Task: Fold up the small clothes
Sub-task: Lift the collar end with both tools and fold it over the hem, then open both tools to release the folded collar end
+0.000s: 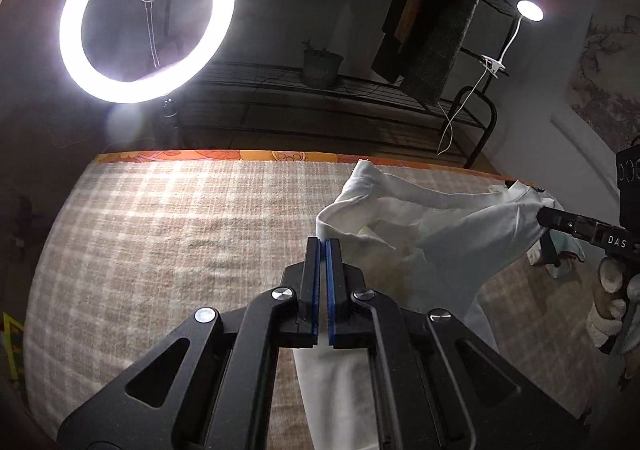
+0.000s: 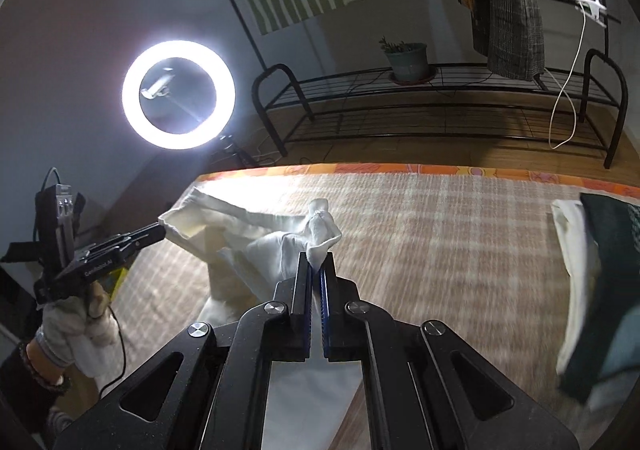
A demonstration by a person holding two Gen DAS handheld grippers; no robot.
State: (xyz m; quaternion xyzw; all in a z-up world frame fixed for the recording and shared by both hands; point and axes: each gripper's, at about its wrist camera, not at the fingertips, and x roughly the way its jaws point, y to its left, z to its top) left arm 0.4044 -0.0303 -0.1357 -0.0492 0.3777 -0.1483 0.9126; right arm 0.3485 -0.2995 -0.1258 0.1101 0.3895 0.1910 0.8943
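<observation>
While the left gripper [image 1: 323, 241] pinches one edge of the white garment [image 1: 440, 226] between closed fingers, the left wrist view shows the cloth stretched crosswise above the plaid bed cover [image 1: 160, 234], its long axis running rightward to the right gripper [image 1: 541, 215], with a leg hanging down under the camera. Seen from the right wrist, the right gripper [image 2: 316, 256] clamps a bunched edge, and the garment [image 2: 240, 230] spans leftward to the left gripper [image 2: 160, 228], near a ring light [image 2: 179, 95].

Black claws [image 1: 323, 246] [image 2: 316, 260] with blue pads and silver screws — hands [image 2: 76, 334] in white gloves.
</observation>
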